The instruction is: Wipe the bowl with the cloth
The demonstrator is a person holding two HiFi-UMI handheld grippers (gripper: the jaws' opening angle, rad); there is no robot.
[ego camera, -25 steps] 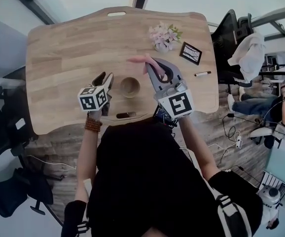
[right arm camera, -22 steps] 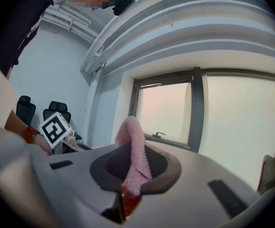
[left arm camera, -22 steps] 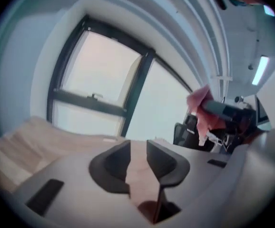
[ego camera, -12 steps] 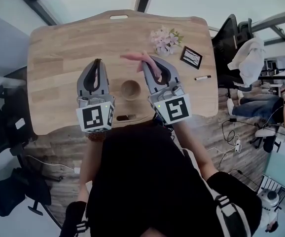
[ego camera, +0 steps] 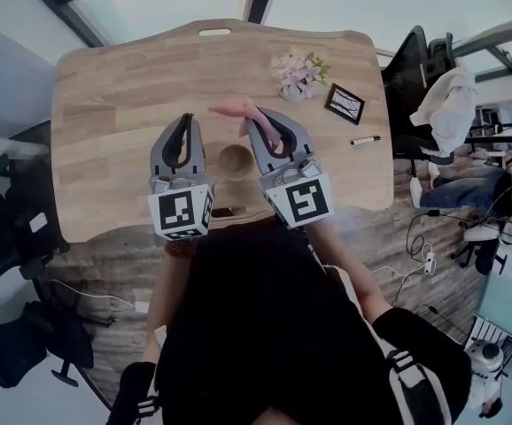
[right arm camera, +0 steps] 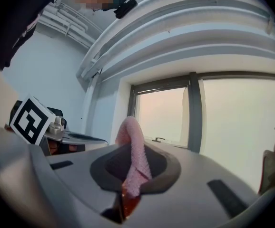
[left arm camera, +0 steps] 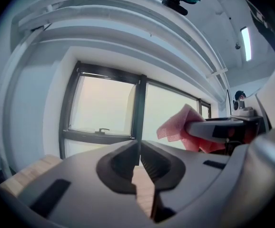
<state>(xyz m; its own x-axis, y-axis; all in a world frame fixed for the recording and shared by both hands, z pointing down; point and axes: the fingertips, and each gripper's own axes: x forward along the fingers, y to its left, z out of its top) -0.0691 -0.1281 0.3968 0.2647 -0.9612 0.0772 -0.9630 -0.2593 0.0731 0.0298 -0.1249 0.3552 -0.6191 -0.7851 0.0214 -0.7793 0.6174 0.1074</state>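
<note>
Grips a pink cloth [ego camera: 229, 109] tight in the right gripper [ego camera: 256, 124], with the loose end poking out to the left. Holds the left gripper [ego camera: 185, 119] pinched shut on nothing, just left of the right one. Leaves the small brown bowl [ego camera: 235, 159] down on the wooden table [ego camera: 105, 96], between the two grippers. Shows pink flowers [ego camera: 296, 67] and a pen [ego camera: 364, 139] over on the table's right side.

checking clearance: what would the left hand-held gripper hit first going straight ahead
Nothing near: the left hand-held gripper points level above the table, and the way looks free up to the window, depth unclear.
</note>
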